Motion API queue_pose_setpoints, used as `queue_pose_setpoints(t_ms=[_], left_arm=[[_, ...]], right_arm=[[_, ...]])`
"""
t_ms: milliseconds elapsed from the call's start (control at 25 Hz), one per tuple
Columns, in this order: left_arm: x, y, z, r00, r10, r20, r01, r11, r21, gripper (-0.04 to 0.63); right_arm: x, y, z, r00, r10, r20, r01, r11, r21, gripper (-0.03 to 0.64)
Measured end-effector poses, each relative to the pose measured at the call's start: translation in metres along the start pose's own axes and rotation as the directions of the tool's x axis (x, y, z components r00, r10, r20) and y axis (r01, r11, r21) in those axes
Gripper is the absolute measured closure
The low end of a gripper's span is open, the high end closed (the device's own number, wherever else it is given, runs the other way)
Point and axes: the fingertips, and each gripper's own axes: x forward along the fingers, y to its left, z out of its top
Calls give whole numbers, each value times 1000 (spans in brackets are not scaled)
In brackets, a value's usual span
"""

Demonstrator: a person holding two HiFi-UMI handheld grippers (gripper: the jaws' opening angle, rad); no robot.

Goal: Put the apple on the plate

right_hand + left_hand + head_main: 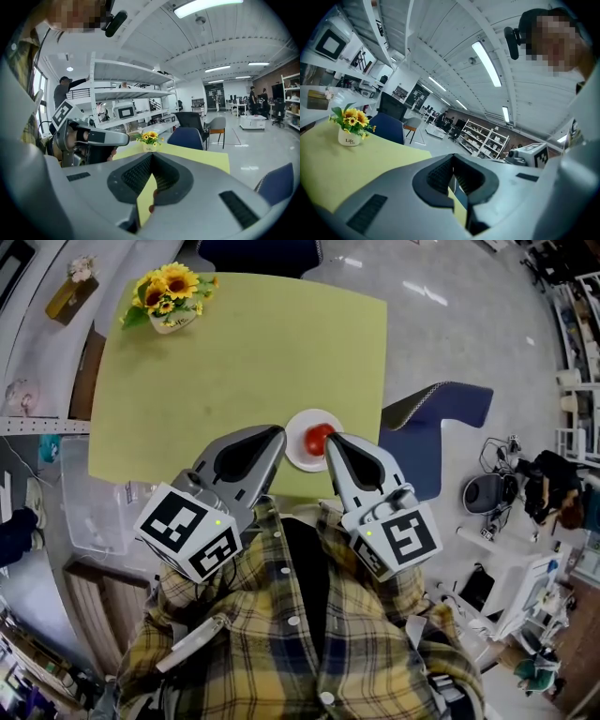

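Sitting on the plate (298, 461), the apple (318, 437) seems placed already; left tongs (277, 432) and right tongs (331, 440) are held shut, empty, nothing else needed.

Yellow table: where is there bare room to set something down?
The table is bare from the sunflower pot in its far left corner across the middle to the right edge. Only the near edge is crowded: the plate with the apple sits there between the left gripper and right gripper.
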Motion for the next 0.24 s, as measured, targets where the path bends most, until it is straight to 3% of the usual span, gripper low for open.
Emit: queue_pose_setpoints(t_ms=[240], left_arm=[[-9,14,4,1000,14,15,-14,1000,1,588]], right_arm=[[9,0,-3,1000,-16,0,16,1000,12,621]])
